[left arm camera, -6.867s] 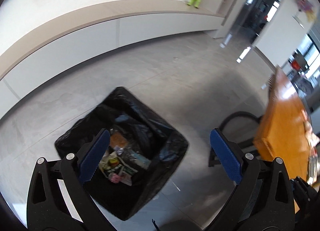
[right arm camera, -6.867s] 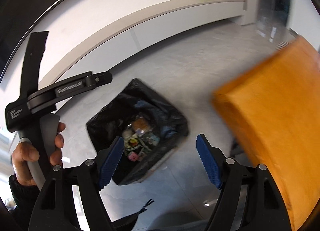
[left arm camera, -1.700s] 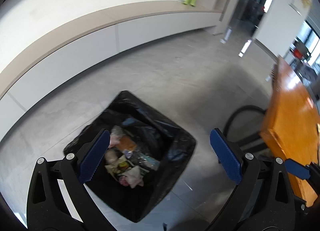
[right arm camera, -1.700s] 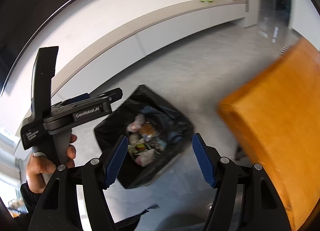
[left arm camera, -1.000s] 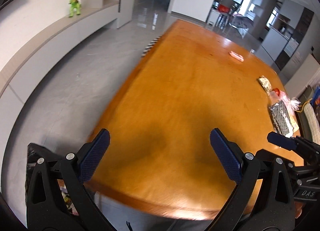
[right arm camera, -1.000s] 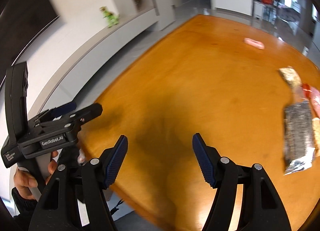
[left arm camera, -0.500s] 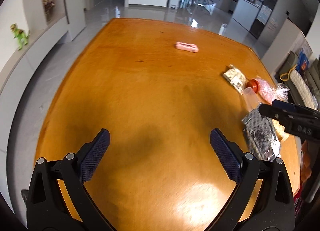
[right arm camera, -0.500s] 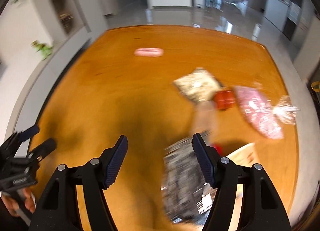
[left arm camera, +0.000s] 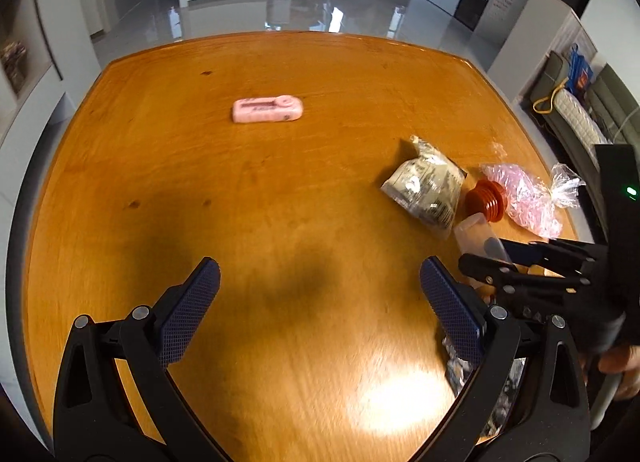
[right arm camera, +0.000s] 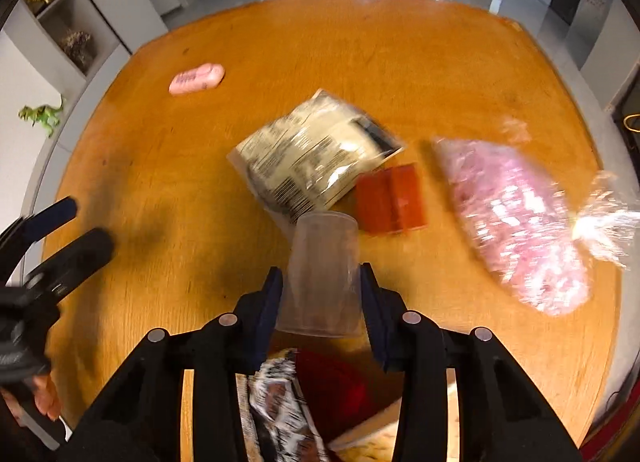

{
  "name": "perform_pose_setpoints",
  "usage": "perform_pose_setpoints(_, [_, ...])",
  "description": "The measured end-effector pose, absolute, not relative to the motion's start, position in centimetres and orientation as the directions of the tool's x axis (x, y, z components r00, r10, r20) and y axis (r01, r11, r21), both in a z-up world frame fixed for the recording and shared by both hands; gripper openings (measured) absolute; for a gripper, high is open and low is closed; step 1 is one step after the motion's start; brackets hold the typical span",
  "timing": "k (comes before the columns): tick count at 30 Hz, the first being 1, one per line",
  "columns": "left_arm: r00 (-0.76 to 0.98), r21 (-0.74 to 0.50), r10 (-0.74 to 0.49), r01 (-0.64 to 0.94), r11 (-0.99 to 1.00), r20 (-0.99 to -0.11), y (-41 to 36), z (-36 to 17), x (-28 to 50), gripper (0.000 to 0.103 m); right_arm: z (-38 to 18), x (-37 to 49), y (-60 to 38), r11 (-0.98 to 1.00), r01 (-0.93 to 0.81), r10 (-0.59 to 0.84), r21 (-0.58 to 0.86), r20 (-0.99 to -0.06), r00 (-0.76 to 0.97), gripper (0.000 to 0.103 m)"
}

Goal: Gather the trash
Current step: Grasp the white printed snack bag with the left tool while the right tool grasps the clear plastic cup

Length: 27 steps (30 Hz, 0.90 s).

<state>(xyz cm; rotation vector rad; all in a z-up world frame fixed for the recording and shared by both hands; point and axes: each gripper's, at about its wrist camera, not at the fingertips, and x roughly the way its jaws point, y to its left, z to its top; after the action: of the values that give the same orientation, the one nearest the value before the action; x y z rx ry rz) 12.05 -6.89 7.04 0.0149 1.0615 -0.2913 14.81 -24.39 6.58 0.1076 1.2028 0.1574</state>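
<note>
The clear cup (right arm camera: pixel 320 274) lies at centre frame on the table (right arm camera: pixel 460 61), the right gripper (right arm camera: pixel 320 302) closing on its sides. Wrappers, pink bags and a red lid remain. The left gripper (left arm camera: pixel 316 302) hangs open, empty. Moments ago both hovered over the bin.

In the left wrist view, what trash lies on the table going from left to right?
Pink packet → beige printed wrapper → red ribbed cap → pink cellophane bag. I leave out the clear cup and the silver wrapper, since the tongs partly cover them.
</note>
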Motion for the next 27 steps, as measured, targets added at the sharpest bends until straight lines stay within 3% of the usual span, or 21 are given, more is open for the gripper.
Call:
perform_pose_setpoints(9, [0.395, -0.105, -0.278, 0.407, 0.907, -0.876, -13.8, 5.4, 16.5, 0.097, 9.4, 12.8, -30.3, 0.918, 0.097, 0.305, 0.384, -0.841, 0.448, 0.041])
perform_pose_setpoints(20, [0.371, -0.026, -0.229, 0.48, 0.877, -0.9, -19.6, 2.6, 18.9, 0.096, 9.7, 12.1, -31.1, 0.914, 0.096, 0.308, 0.393, -0.829, 0.467, 0.041])
perform_pose_setpoints(21, [0.379, 0.0, -0.206, 0.477, 0.879, -0.902, -19.9, 2.3, 18.8, 0.094, 9.8, 12.0, -31.0, 0.916, 0.091, 0.307, 0.391, -0.829, 0.468, 0.041])
perform_pose_setpoints(23, [0.39, 0.009, -0.206, 0.483, 0.875, -0.897, -20.1, 2.0, 18.6, 0.075, 9.8, 11.8, -30.7, 0.919, 0.084, 0.304, 0.384, -0.829, 0.469, 0.041])
perform_pose_setpoints(27, [0.397, -0.021, -0.223, 0.453, 0.891, -0.89, -19.3, 2.3, 18.4, 0.062, 9.8, 11.2, -30.3, 0.921, 0.076, 0.304, 0.381, -0.828, 0.471, 0.041])
